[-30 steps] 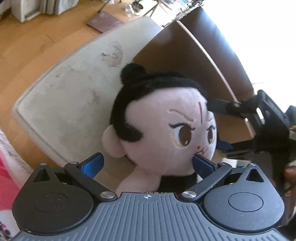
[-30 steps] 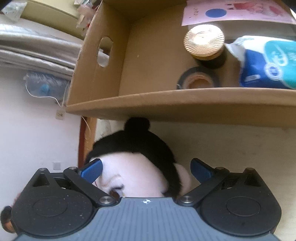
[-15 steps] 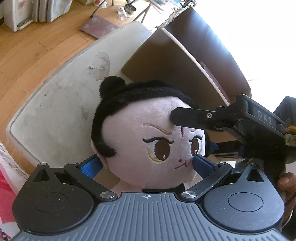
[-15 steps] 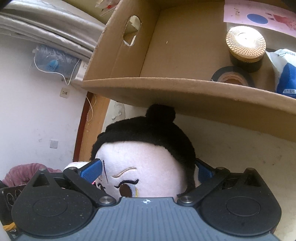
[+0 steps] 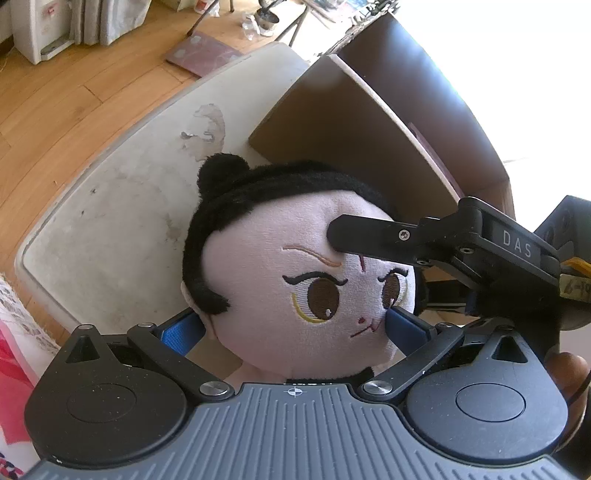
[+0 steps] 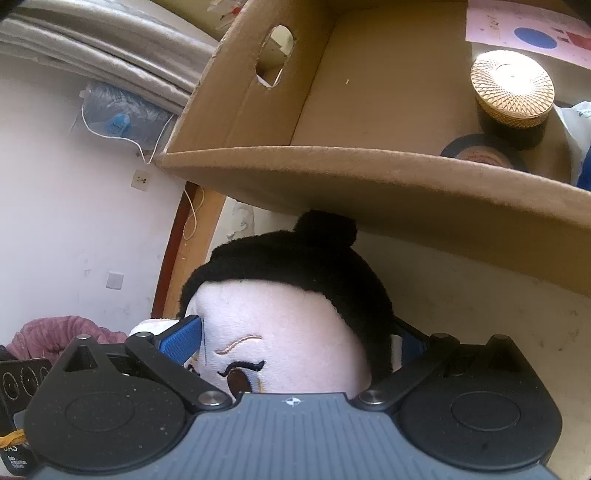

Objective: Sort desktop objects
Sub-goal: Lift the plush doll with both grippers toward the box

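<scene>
- Two grippers close on one plush doll [image 5: 295, 280] at once; its big pale head with black hair fills the near part of both views.
- Nearest in the left wrist view, the left gripper [image 5: 295, 325] has its blue pads pressed on either side of the head, one at the ear, one at the cheek, so its jaws are closed part-way onto the doll.
- From the right side the right gripper [image 6: 291, 339] clamps the same head, one blue pad at the brow and the other behind the hair; in the left view its black finger [image 5: 369, 232] lies across the forehead.
- The doll stands roughly upright, long axis running from the body below the head up to the bun [image 5: 221, 170] on top, face turned toward the left camera.
- It is held just above the grey-white table [image 5: 110, 221], right beside the near wall of the cardboard box [image 6: 369, 181].
- Farther off, inside the box, sit a dark jar with a gold lid [image 6: 511, 85], a roll of black tape [image 6: 480, 151], a blue-and-white packet [image 6: 580, 122] and a pink card [image 6: 528, 33].
- Beyond the table lies a wooden floor [image 5: 74, 92].
</scene>
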`<action>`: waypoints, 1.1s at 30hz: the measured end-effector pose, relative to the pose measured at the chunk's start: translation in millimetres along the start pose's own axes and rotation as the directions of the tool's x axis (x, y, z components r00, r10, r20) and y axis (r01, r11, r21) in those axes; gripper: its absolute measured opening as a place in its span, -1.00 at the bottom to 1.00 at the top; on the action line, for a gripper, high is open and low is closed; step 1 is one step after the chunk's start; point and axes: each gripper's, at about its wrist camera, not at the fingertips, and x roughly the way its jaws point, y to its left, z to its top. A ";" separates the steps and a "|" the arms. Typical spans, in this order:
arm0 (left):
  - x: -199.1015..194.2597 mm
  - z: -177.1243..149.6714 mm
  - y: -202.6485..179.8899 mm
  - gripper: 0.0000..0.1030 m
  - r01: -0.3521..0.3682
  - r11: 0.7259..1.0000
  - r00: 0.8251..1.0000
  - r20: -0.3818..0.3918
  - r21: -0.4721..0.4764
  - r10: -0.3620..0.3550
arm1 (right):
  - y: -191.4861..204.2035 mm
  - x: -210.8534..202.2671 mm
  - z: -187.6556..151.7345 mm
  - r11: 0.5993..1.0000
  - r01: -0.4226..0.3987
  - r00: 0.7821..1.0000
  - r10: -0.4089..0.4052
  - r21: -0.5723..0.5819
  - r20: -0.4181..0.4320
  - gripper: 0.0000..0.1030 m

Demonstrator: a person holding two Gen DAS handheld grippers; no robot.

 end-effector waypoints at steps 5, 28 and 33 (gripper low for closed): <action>9.5 2.3 2.7 1.00 -0.007 1.000 1.000 0.020 0.010 0.007 | -2.0 -2.1 -7.1 1.000 -0.004 1.000 0.003 0.012 0.010 1.00; 6.6 -2.6 5.5 1.00 0.018 1.000 0.998 0.052 -0.007 -0.018 | 2.0 0.0 -12.7 1.000 -0.005 0.998 0.006 -0.013 0.059 1.00; 7.0 -2.8 5.6 1.00 0.018 1.000 0.998 0.052 -0.007 -0.018 | 3.2 1.4 -11.7 1.000 0.001 0.998 0.000 -0.009 0.058 1.00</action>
